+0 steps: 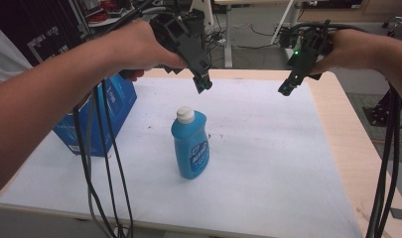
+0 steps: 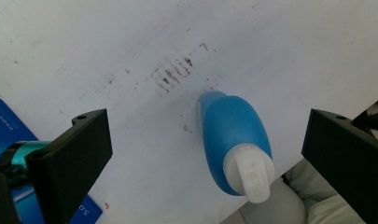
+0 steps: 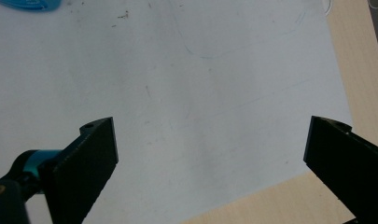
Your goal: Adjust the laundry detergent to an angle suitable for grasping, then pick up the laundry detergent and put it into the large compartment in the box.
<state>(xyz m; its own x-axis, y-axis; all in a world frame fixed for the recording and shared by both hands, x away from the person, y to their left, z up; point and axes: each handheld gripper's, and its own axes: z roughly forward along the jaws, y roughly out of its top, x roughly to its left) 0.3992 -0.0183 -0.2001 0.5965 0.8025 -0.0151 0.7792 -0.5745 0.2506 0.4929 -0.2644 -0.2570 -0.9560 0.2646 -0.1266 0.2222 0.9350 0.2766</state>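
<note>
— Two forearms come in from the near edge, and each hand holds one claw above the worktop [image 1: 337, 129]. How do the claws stand?

— Left claw [image 1: 203, 85] hangs above the blue bottle [image 1: 191, 147], with its jaws spread wide and nothing between them. In the left gripper view the bottle [image 2: 233, 140] lies between the two black jaws, and I see its white cap [image 2: 252, 175] from above. I think the hand keeps this claw high and wide so that it can come down around the bottle.

— And the right one?

— Right claw [image 1: 286, 89] is also wide and empty. It hangs over the far right part of the white sheet [image 1: 268, 163], well apart from the bottle. In my opinion it waits there so that it does not block the other claw.

— Where exactly is the bottle?

— It stands upright near the middle of the sheet, and no claw touches it. A blue box [image 1: 101, 116] stands at the left edge of the sheet, near the bottle but apart from it, partly behind the left forearm and the cables.

— How many things do you count?

— Two claws, one bottle with one cap, one box, one sheet. Some small brown marks [image 2: 170, 74] are on the sheet beside the bottle.
</note>
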